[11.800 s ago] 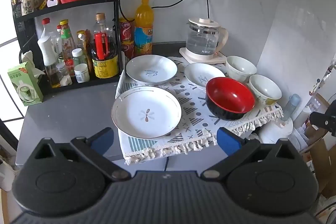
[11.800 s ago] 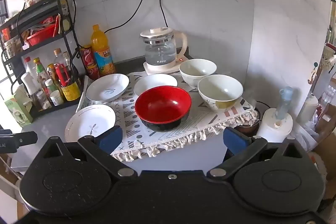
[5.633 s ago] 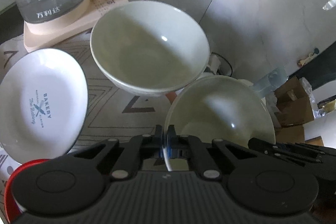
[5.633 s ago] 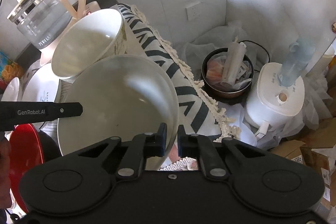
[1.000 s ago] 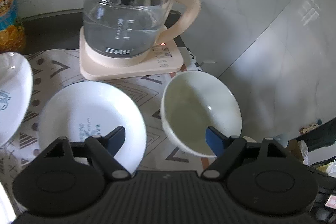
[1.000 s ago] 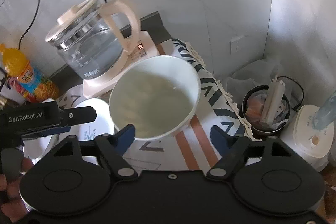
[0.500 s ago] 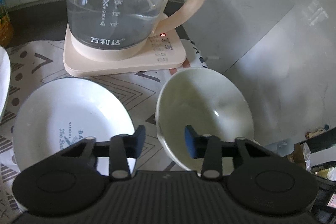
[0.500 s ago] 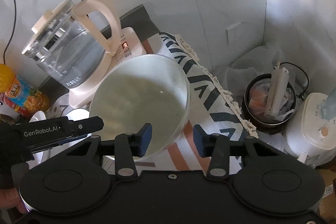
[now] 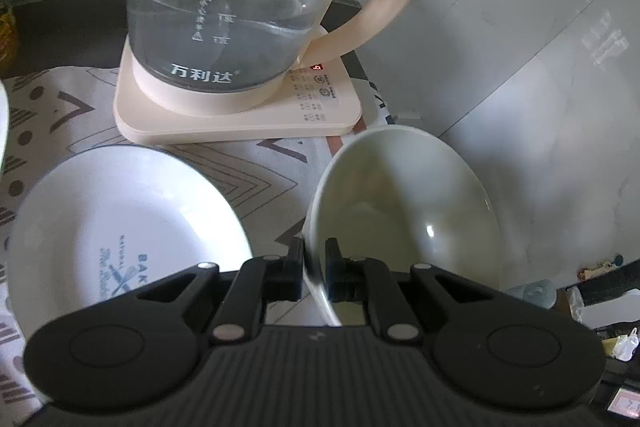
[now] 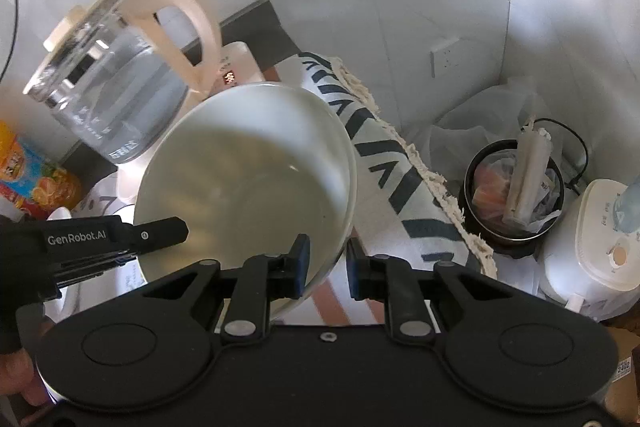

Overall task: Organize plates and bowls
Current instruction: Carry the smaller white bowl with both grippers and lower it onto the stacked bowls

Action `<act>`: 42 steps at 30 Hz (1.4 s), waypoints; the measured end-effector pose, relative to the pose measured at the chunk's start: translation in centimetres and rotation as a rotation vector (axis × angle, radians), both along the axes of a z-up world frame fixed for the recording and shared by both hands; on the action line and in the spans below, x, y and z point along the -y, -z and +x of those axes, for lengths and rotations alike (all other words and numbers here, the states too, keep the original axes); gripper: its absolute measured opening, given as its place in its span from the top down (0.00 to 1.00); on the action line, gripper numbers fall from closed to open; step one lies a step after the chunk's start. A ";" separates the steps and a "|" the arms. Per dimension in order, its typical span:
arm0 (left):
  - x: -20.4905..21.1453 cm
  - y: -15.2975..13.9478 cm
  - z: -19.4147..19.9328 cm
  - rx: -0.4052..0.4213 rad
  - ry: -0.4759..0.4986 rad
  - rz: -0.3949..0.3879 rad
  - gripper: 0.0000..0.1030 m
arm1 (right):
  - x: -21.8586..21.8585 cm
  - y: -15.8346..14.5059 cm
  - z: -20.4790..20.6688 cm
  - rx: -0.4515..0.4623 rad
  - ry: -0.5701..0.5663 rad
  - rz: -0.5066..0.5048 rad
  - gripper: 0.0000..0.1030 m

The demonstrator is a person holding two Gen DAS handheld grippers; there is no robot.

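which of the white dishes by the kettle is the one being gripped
The deep white bowl right of the kettle: both grippers' jaws pinch its rim, left gripper, right gripper. The flat bakery-print plate lies untouched on the cloth.

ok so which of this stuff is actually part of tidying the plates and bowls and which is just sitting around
Part of the job:
- white bowl, its rim pinched by the left gripper and straddled by the right gripper
- white plate with blue print

Just lying about:
- glass kettle on its base
- patterned cloth
- orange drink bottle
- bin
- white appliance
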State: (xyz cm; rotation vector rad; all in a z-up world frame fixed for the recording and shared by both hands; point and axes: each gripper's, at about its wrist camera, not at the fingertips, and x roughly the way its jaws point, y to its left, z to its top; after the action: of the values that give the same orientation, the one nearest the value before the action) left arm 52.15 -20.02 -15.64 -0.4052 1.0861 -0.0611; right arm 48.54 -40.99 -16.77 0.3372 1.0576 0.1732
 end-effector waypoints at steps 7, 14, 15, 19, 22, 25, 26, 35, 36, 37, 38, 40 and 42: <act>-0.7 -2.7 -1.9 0.028 0.016 0.006 0.92 | -0.9 -2.3 -1.9 0.030 -0.001 -0.005 0.81; -1.8 -5.1 -4.2 0.057 0.035 0.005 0.91 | -1.9 -4.6 -4.3 0.062 -0.002 -0.012 0.81; -2.0 -5.4 -4.5 0.059 0.038 0.004 0.91 | -2.0 -4.9 -4.7 0.067 0.000 -0.013 0.81; -2.9 -6.6 -6.2 0.071 0.046 -0.005 0.91 | -2.7 -6.0 -6.3 0.089 0.007 -0.019 0.81; -3.3 -7.2 -7.1 0.081 0.054 -0.008 0.91 | -3.1 -6.7 -7.5 0.102 0.016 -0.018 0.81; -3.8 -7.6 -7.9 0.083 0.065 -0.011 0.91 | -3.7 -7.3 -8.7 0.113 0.023 -0.027 0.81; -3.9 -7.7 -8.3 0.084 0.068 -0.014 0.91 | -3.9 -7.4 -9.2 0.116 0.027 -0.028 0.81; -5.4 -8.7 -11.6 0.099 0.108 -0.016 0.91 | -5.1 -8.5 -12.7 0.131 0.056 -0.028 0.81; -5.5 -8.8 -12.0 0.102 0.111 -0.016 0.91 | -5.3 -8.5 -13.1 0.131 0.058 -0.027 0.81; -5.7 -8.9 -12.3 0.106 0.115 -0.016 0.91 | -5.4 -8.5 -13.5 0.130 0.059 -0.027 0.81; -5.8 -9.0 -12.6 0.109 0.118 -0.015 0.91 | -5.6 -8.6 -13.9 0.131 0.059 -0.030 0.81; -6.1 -9.2 -13.2 0.110 0.127 -0.014 0.91 | -5.9 -8.6 -14.5 0.132 0.059 -0.032 0.81; -6.3 -9.2 -13.8 0.108 0.137 -0.011 0.91 | -6.3 -8.7 -15.1 0.131 0.061 -0.033 0.81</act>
State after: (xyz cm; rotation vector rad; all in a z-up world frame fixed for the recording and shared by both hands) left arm 38.38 -13.67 -6.43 -0.3334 1.0055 -0.2079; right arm 33.43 -34.68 -8.10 0.3241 0.9183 0.1214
